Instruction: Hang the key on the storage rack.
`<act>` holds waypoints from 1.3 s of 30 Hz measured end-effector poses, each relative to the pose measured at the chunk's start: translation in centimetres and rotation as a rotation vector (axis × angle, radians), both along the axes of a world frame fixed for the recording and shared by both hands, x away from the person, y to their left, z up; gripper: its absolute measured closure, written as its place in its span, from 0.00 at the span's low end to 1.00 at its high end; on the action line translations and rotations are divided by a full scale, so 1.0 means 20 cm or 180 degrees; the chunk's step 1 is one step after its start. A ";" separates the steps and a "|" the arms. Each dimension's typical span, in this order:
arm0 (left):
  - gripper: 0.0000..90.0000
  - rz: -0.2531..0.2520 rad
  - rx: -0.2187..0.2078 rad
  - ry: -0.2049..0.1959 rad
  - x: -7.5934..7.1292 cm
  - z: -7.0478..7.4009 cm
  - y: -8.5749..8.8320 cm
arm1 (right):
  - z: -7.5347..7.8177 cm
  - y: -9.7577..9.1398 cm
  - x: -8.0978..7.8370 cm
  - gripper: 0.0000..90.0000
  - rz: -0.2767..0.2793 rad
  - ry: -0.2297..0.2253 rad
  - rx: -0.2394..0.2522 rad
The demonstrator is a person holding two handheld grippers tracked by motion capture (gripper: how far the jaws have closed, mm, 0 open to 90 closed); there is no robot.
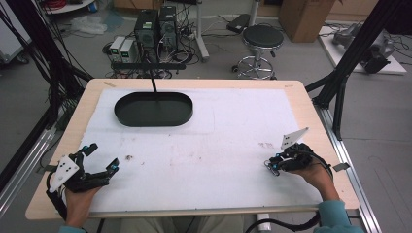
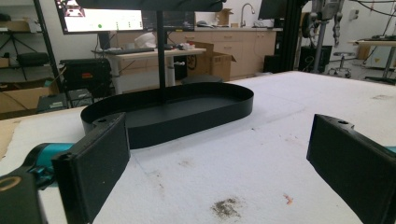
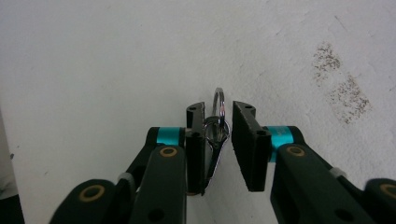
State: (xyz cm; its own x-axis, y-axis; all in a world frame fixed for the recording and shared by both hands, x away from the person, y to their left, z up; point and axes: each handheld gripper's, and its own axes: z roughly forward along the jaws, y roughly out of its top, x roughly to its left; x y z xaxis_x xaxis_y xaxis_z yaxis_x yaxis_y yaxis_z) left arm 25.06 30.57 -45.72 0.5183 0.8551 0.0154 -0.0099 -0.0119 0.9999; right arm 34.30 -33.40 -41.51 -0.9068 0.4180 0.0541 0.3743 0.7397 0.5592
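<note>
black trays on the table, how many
1: the black oval tray sits on the white cloth at the far left of the table, apart from both grippers.

At the lower left of the high view, the person's left hand [image 1: 77,201] holds the left gripper [image 1: 101,158], its 2 jaws spread wide and angled toward the upper right; in the left gripper view they stand far apart at either side of the frame. At the lower right, the right hand [image 1: 318,177] holds the right gripper [image 1: 270,166] pointed left, its 2 jaws drawn near together with a narrow gap.
</note>
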 end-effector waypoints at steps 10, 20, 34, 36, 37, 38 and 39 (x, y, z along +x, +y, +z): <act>0.07 0.0003 0.0002 0.0000 0.00 0.00 0.00 | 0.00 0.00 0.00 0.95 0.0013 -0.0016 -0.0060; 0.07 0.0001 0.0001 0.0000 0.00 0.00 0.00 | 0.00 0.00 0.00 0.99 -0.0044 0.0056 -0.0039; 0.07 -0.0013 -0.0014 0.0052 0.01 0.00 0.00 | 0.07 0.00 -0.01 0.99 -0.0163 -0.0126 0.0554; 0.07 -0.0073 0.0075 0.0171 0.03 0.02 0.00 | 0.08 0.01 0.00 0.99 -0.0136 -0.0177 0.0720; 0.07 -0.0073 0.0075 0.0171 0.03 0.02 0.00 | 0.08 0.01 0.00 0.99 -0.0136 -0.0177 0.0720; 0.07 -0.0094 0.0169 0.0198 0.04 0.03 -0.01 | 0.08 0.02 0.00 0.99 -0.0131 -0.0196 0.0765; 0.07 -0.0117 0.0232 0.0190 0.04 0.04 -0.01 | 0.09 0.03 0.00 0.99 -0.0122 -0.0205 0.0843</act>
State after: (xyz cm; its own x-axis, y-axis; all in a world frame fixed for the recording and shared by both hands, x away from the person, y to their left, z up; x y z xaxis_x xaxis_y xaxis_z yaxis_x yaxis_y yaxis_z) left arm 25.88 30.28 -44.98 0.5513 0.8331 0.0452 0.0478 -0.0856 0.9952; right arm 34.25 -32.73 -39.74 -0.8957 0.4311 0.1088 0.3567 0.5505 0.7548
